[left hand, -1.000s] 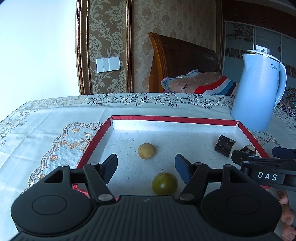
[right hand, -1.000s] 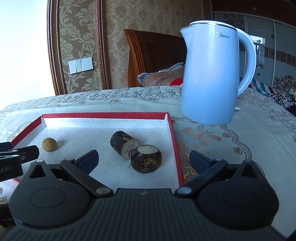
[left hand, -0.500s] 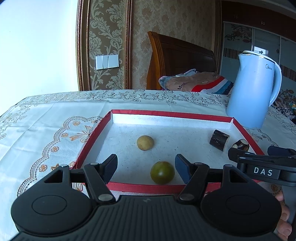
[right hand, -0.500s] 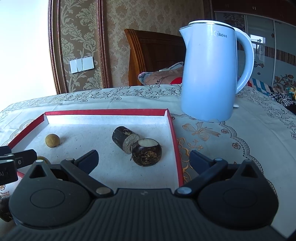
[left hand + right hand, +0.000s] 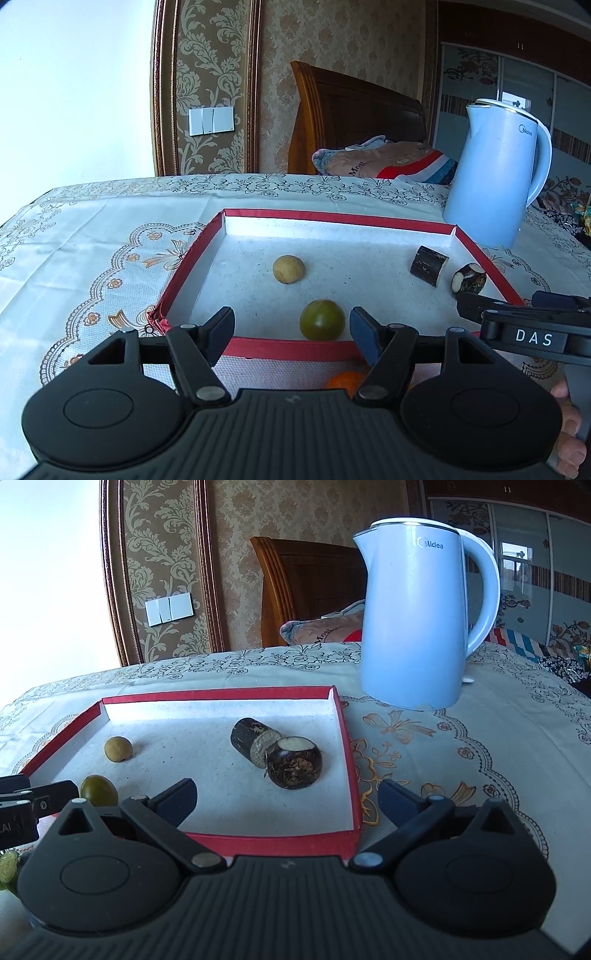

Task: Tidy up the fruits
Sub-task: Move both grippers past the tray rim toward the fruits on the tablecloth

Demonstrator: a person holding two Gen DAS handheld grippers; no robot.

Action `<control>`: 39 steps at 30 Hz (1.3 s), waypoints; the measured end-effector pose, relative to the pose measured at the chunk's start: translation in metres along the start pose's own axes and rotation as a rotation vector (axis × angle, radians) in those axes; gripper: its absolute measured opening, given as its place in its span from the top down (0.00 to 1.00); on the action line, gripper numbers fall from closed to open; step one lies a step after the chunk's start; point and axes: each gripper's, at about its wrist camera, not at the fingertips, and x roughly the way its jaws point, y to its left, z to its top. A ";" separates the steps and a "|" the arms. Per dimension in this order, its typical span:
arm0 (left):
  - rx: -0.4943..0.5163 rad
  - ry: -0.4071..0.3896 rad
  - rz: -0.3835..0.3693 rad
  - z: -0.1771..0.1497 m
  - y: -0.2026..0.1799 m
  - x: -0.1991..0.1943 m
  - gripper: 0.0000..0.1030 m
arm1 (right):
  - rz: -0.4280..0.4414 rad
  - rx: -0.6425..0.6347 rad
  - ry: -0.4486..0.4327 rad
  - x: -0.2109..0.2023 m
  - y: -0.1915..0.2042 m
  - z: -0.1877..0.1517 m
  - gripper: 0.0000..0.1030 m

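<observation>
A red-rimmed tray [image 5: 332,218] with a white floor lies on the tablecloth. In it are a green round fruit [image 5: 322,319], a tan round fruit [image 5: 288,269], a dark cane piece [image 5: 428,266] and a dark water chestnut [image 5: 469,277]. My left gripper [image 5: 291,330] is open and empty, over the tray's near rim, with the green fruit just beyond it. An orange fruit [image 5: 345,382] lies outside the tray, under the left gripper. My right gripper [image 5: 286,799] is open and empty over the tray's [image 5: 347,738] near right corner, behind the chestnut [image 5: 294,762] and cane piece [image 5: 248,737].
A light blue kettle [image 5: 493,173] stands on the table just behind the tray's right corner. A green item [image 5: 7,867] shows at the left edge of the right wrist view. A wooden headboard and bedding lie beyond the table.
Both grippers have drawn back toward me, away from the tray. The tray's near rim and an orange fruit have come into view. Both stay open and empty.
</observation>
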 end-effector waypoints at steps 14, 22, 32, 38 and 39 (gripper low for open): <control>0.015 -0.022 -0.005 -0.012 0.002 -0.020 0.25 | 0.030 -0.005 0.017 -0.014 -0.001 -0.011 0.00; 0.023 -0.023 -0.024 -0.031 0.013 -0.039 0.25 | 0.070 -0.022 0.030 -0.030 -0.003 -0.023 0.00; -0.041 0.006 -0.052 -0.045 0.038 -0.055 0.25 | 0.086 0.030 0.050 -0.034 -0.013 -0.027 0.00; 0.000 0.013 -0.062 -0.059 0.039 -0.066 0.25 | 0.084 0.011 0.057 -0.033 -0.010 -0.028 0.00; 0.008 0.015 -0.064 -0.060 0.038 -0.066 0.25 | 0.084 0.012 0.060 -0.032 -0.010 -0.028 0.00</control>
